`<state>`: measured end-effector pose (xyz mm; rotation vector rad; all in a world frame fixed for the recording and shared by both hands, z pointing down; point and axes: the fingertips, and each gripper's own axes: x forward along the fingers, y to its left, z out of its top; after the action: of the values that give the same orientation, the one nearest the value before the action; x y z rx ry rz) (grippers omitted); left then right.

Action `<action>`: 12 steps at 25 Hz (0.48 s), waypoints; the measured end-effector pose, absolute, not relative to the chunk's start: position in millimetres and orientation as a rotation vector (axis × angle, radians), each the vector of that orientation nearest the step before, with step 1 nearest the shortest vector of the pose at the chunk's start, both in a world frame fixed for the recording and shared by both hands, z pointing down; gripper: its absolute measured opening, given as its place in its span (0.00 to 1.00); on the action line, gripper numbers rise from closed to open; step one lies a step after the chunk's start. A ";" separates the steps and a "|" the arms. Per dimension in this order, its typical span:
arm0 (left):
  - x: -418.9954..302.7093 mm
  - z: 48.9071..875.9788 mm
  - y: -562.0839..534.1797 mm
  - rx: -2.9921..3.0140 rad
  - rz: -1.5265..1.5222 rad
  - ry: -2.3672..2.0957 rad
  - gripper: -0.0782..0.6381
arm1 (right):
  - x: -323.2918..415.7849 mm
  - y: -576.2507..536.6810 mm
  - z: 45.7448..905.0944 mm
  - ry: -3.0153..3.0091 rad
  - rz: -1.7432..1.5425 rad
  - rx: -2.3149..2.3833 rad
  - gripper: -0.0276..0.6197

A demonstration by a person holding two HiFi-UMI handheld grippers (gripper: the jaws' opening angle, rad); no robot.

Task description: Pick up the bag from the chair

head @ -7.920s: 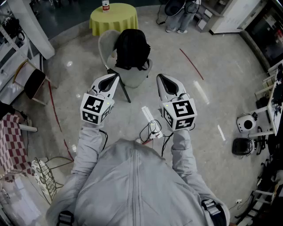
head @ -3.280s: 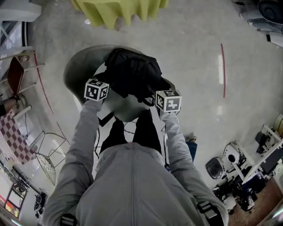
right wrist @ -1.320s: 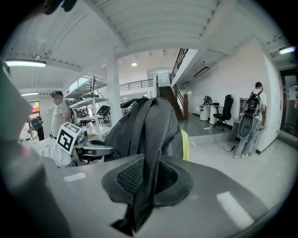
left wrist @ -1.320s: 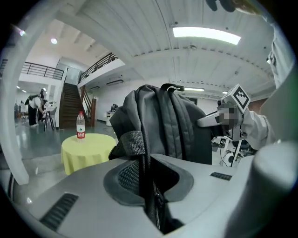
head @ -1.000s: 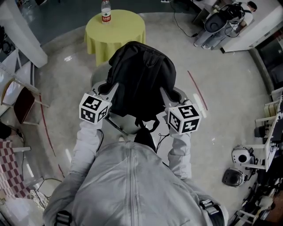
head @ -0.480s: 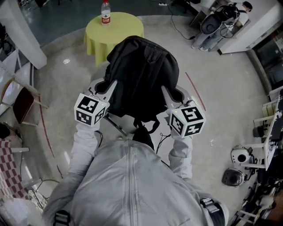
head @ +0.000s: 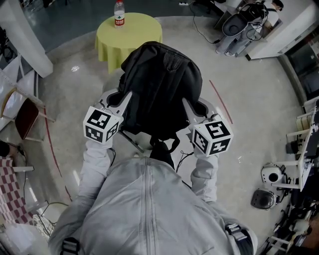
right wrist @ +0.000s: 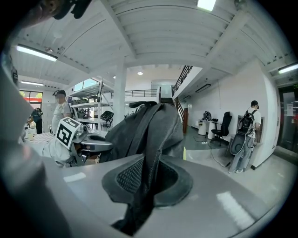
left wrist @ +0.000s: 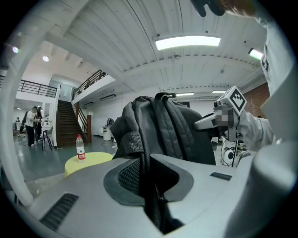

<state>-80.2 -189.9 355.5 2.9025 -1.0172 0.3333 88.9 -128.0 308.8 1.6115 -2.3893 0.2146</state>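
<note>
Our left gripper point(left wrist: 148, 173) has its jaws pinching the bag's point(head: 160, 82) left edge, and our right gripper point(right wrist: 145, 182) pinches its right edge. The bag hangs between them, long axis pointing away from us, both grippers equally near.

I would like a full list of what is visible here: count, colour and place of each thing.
bag: one, black, held up between both grippers
table: one, yellow cloth, beyond the bag
bottle: one, clear, red label, on the table
chair: one, grey, mostly hidden under the bag
floor line: one, red, right of the bag
left gripper: one, grey, shut on the bag
right gripper: one, grey, shut on the bag
jacket: one, grey, nearest the camera
</note>
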 end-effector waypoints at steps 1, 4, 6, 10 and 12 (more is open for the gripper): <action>-80.2 356.0 -190.0 2.902 0.332 -1.013 0.16 | 88.8 -128.1 309.3 -2.389 0.215 1.609 0.11; -79.9 358.1 -190.0 2.900 0.327 -1.000 0.16 | 89.0 -128.3 310.8 -2.386 0.221 1.607 0.11; -79.3 360.2 -189.8 2.897 0.328 -0.994 0.16 | 89.6 -128.3 312.6 -2.381 0.227 1.608 0.11; -78.0 364.8 -192.7 2.890 0.332 -0.988 0.16 | 90.8 -131.2 317.1 -2.376 0.234 1.603 0.11; -77.5 367.9 -194.6 2.885 0.332 -0.986 0.16 | 91.0 -133.0 319.9 -2.373 0.233 1.598 0.11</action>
<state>-77.5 -194.6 367.9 2.8848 -0.9862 0.3324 91.0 -133.0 319.9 1.5979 -2.3732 0.2332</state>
